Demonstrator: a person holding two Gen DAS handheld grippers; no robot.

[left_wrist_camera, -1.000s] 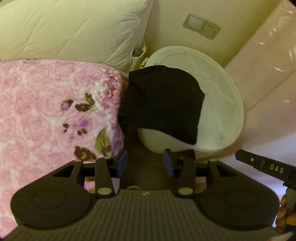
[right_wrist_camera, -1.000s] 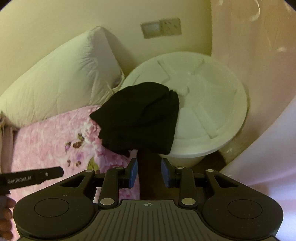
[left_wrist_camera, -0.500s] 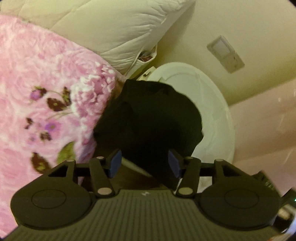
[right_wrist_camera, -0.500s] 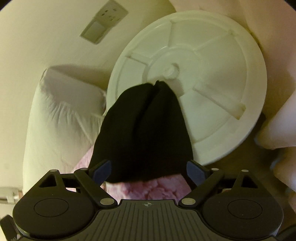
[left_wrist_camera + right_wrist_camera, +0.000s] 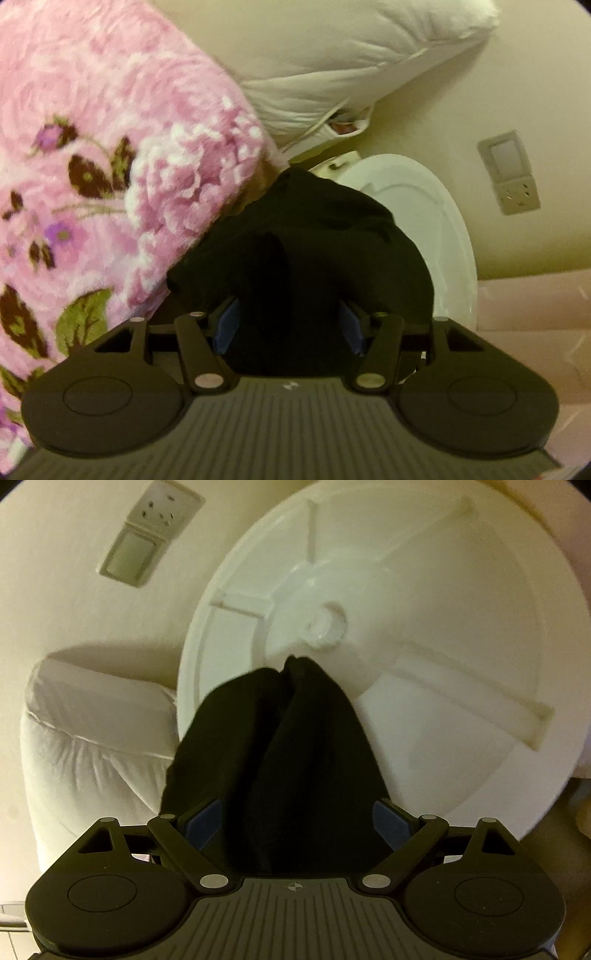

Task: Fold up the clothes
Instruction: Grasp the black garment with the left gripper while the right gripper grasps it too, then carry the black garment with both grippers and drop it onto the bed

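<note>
A black garment (image 5: 332,243) lies bunched over the near edge of a round white plastic lid (image 5: 443,221), beside a pink flowered blanket (image 5: 110,147). My left gripper (image 5: 288,326) is open just above the cloth's near end, which lies between the blue pads (image 5: 226,325) without being pinched. In the right wrist view the same black garment (image 5: 280,760) runs from the white lid (image 5: 424,646) toward me in two folds. My right gripper (image 5: 297,823) stands wide open astride its near end. Its pads (image 5: 391,823) are clear of the cloth.
A white pillow (image 5: 351,55) leans against the wall behind the blanket, also seen as the pillow (image 5: 92,746) left of the lid. A wall socket plate (image 5: 147,531) sits above. Pale pink bedding (image 5: 535,314) lies at the right.
Both grippers dropped toward the black garment and rolled, so it now fills the space between their jaws. The right jaws spread from narrow to wide; the left opened a little more.
</note>
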